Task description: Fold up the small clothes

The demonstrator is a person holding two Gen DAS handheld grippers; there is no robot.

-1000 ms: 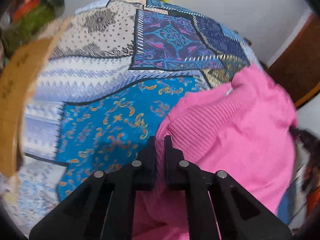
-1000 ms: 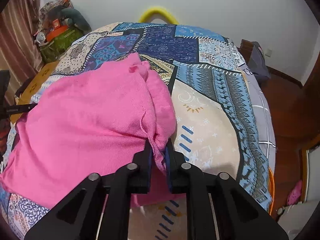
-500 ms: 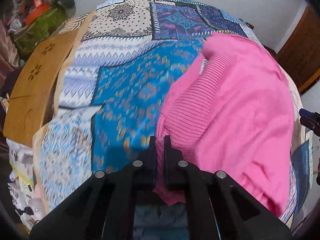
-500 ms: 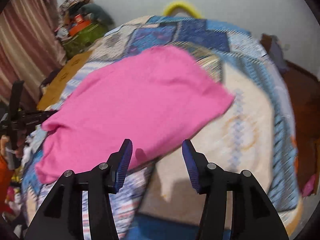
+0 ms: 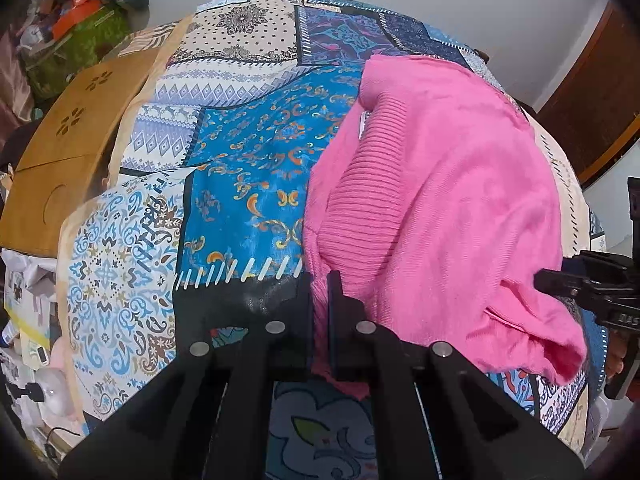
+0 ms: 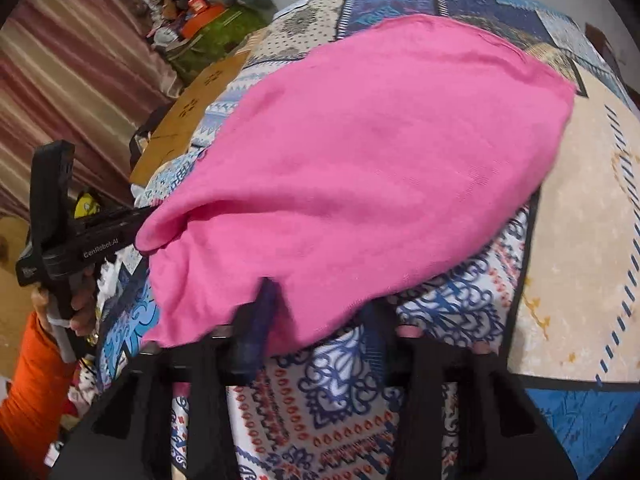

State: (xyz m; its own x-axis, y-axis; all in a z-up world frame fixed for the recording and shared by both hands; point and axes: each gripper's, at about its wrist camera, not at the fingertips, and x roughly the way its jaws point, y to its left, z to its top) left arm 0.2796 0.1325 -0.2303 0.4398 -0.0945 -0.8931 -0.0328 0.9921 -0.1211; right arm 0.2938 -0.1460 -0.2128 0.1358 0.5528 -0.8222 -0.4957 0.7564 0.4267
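A pink knit garment (image 5: 448, 200) lies spread on a patchwork quilt (image 5: 248, 168) on the bed. My left gripper (image 5: 319, 292) is shut on its ribbed edge near the bed's front. In the right wrist view the same garment (image 6: 360, 152) fills the middle. My right gripper (image 6: 320, 312) is open, its jaws wide apart at the garment's near hem, and the cloth lies over its left fingertip (image 6: 264, 292). The left gripper (image 6: 80, 236) also shows at the far left of that view, and the right gripper (image 5: 592, 288) shows at the right edge of the left wrist view.
A brown wooden board (image 5: 68, 152) stands along the bed's left side. Cluttered bags and boxes (image 6: 208, 20) sit at the far left corner. A striped curtain (image 6: 60, 80) hangs at the left. A dark wooden door (image 5: 600, 100) is at the right.
My right gripper has let go of the garment and opened, then come down to its near hem. The left gripper has pulled its held edge toward the bed's front, and the garment has spread flat.
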